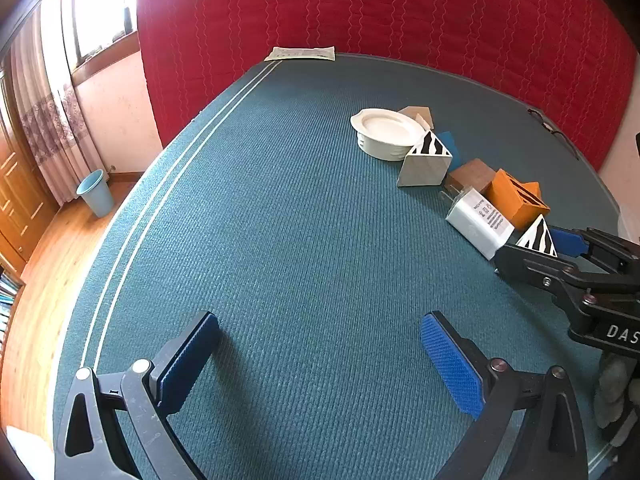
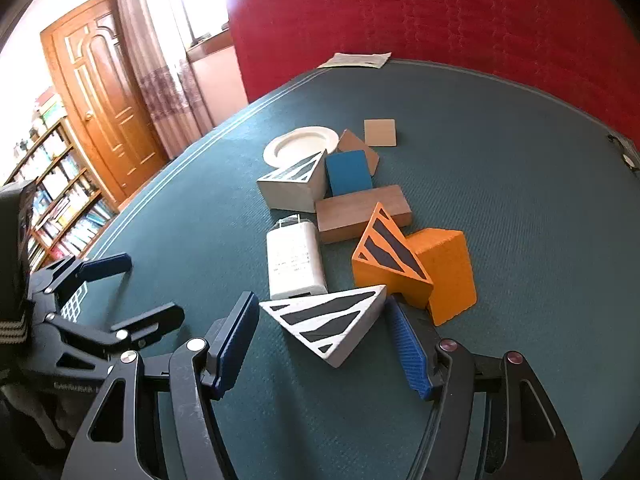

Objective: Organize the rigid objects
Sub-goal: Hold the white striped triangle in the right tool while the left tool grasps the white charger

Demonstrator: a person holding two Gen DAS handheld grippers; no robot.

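A white wedge block with black stripes (image 2: 334,320) lies on the green table mat between my right gripper's open jaws; the right pad (image 2: 408,354) touches its corner, the left pad (image 2: 236,340) stands apart. My right gripper (image 2: 322,344) also shows in the left wrist view (image 1: 540,246) around that wedge (image 1: 536,236). Beyond lie a white charger (image 2: 296,258), an orange striped wedge (image 2: 390,258), an orange block (image 2: 450,272), a brown block (image 2: 362,212), a blue block (image 2: 348,172), another white striped wedge (image 2: 294,184) and a white plate (image 2: 300,144). My left gripper (image 1: 320,360) is open and empty over bare mat.
A tan square tile (image 2: 380,133) and a brown wedge (image 2: 358,148) lie behind the plate. A paper sheet (image 1: 302,53) sits at the table's far edge by the red quilted wall (image 1: 400,12). Glasses (image 1: 554,130) lie far right. A blue bin (image 1: 96,192) stands on the floor.
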